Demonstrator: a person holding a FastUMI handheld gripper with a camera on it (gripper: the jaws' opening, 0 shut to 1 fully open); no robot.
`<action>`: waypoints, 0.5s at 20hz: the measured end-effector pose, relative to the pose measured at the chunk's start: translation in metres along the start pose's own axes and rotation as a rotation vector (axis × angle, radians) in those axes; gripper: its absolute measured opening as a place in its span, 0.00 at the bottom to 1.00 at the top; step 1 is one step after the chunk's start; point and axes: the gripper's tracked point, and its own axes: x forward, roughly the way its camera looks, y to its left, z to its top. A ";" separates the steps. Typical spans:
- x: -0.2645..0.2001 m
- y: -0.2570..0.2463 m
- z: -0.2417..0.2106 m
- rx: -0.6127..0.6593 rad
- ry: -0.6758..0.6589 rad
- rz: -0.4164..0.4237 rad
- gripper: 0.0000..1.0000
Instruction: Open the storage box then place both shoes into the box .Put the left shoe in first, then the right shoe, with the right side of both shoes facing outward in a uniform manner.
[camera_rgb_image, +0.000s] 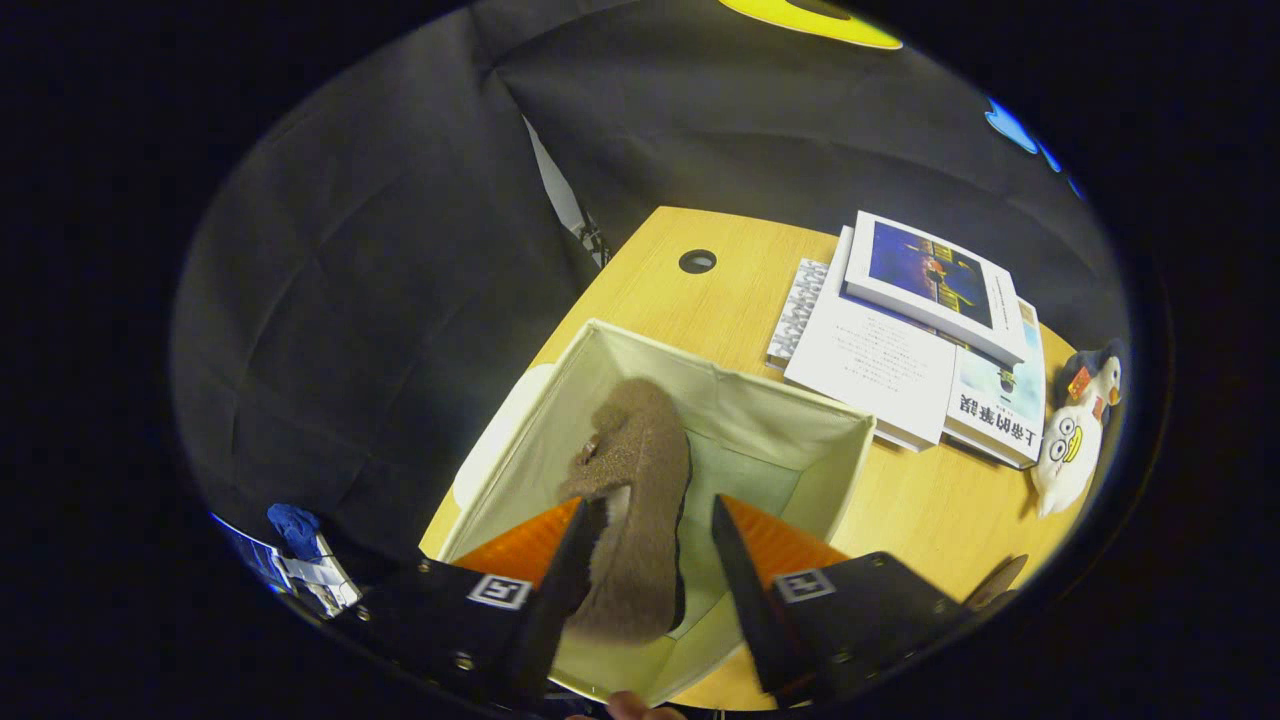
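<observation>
From the gripper view, the gripper (650, 520) hung over the open storage box (560, 400), a pale fabric cube standing on the wooden table (900, 500). A brown fuzzy shoe (635, 470) lay inside the box, along its left wall, with its toe pointing away from the fingers. Its heel end sat between the two fingers: the left finger (570, 570) touched or very nearly touched the shoe's side, while the right finger (735, 570) stood clear of it with a gap showing the box's lining, so the tongs were spread apart and not clamped on anything. Beyond the box, a stack of books (910, 340) rested on the table (the top one with a dark blue cover), and a small penguin plush toy (1075, 430) lay just beside them. A round cable hole (697, 261) sat in the tabletop past the box's far wall.
</observation>
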 end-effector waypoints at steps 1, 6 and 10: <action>-0.005 -0.003 0.003 -0.001 -0.015 -0.004 0.87; -0.043 -0.008 0.023 0.008 -0.077 0.027 0.93; -0.083 -0.018 0.033 0.030 -0.149 0.073 0.93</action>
